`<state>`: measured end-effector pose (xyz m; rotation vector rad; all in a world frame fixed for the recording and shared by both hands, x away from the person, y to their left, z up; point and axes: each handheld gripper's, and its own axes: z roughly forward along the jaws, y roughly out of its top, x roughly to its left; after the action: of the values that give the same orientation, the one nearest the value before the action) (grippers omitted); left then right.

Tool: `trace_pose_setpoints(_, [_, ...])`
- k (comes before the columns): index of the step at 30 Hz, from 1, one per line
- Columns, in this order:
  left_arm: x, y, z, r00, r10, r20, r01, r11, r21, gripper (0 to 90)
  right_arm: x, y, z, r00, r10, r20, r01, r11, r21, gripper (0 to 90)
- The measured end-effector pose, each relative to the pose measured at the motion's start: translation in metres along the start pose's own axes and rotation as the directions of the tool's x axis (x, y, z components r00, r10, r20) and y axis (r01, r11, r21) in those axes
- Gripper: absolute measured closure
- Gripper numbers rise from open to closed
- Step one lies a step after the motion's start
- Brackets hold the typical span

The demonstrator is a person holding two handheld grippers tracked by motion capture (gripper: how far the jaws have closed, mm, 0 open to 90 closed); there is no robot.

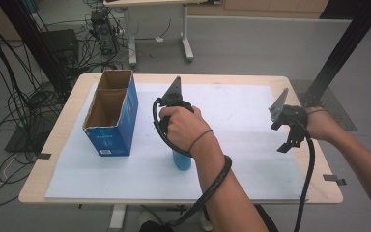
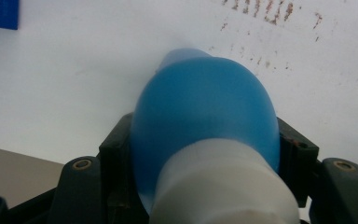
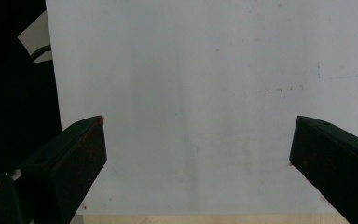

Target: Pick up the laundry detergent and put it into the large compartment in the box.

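Note:
A blue bottle (image 2: 205,107) with a white cap (image 2: 223,186) sits between the jaws of my left gripper (image 2: 205,144), which is shut on its upper body; the cap end points toward the camera. In the high view the bottle's blue lower end (image 1: 182,161) shows below the person's left hand, near the middle of the white sheet (image 1: 251,121). I cannot tell whether it touches the sheet. My right gripper (image 3: 198,144) is open with nothing between its jaws and hangs over the sheet's right side (image 1: 288,141).
A blue cardboard box (image 1: 113,116), open-topped with two compartments, stands on the left of the wooden table (image 1: 58,140). On the floor at the left lie cables (image 1: 9,101). Another desk (image 1: 154,29) stands behind, and a black post (image 1: 348,43) rises at right.

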<state>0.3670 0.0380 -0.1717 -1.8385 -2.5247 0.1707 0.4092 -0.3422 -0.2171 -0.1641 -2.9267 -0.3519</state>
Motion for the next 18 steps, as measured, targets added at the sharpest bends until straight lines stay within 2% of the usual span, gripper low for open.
trace_pose_setpoints(7, [-0.003,-0.001,-0.009,0.9986,0.052,-0.005,-0.052,0.9986,-0.011,37.5,0.001,0.003,0.0,1.0,-0.002,0.006,0.002,1.0,0.005,3.7])
trace_pose_setpoints(9, [-0.006,0.0,-0.015,0.9961,0.088,-0.011,-0.088,0.9961,-0.005,37.5,0.003,0.006,0.0,1.0,-0.001,0.009,0.001,1.0,0.01,3.8])
trace_pose_setpoints(10, [-0.007,-0.001,-0.018,0.9955,0.094,-0.011,-0.094,0.9955,-0.009,37.5,0.003,0.007,0.0,0.9999,0.0,0.012,0.0,1.0,0.012,3.8])
trace_pose_setpoints(12, [-0.009,-0.001,-0.026,0.9915,0.129,-0.01,-0.13,0.9916,-0.005,37.5,0.005,0.01,0.0,0.9999,-0.004,0.014,0.004,1.0,0.017,3.8])
trace_pose_setpoints(14, [-0.01,-0.003,-0.034,0.9889,0.148,-0.008,-0.148,0.9888,-0.014,37.5,0.006,0.012,-0.001,0.9998,-0.004,0.017,0.004,1.0,0.018,3.7])
trace_pose_setpoints(18, [-0.019,-0.005,-0.053,0.9755,0.218,-0.024,-0.219,0.9757,-0.01,37.5,0.007,0.018,0.0,0.9998,-0.001,0.019,0.001,1.0,0.029,3.8])
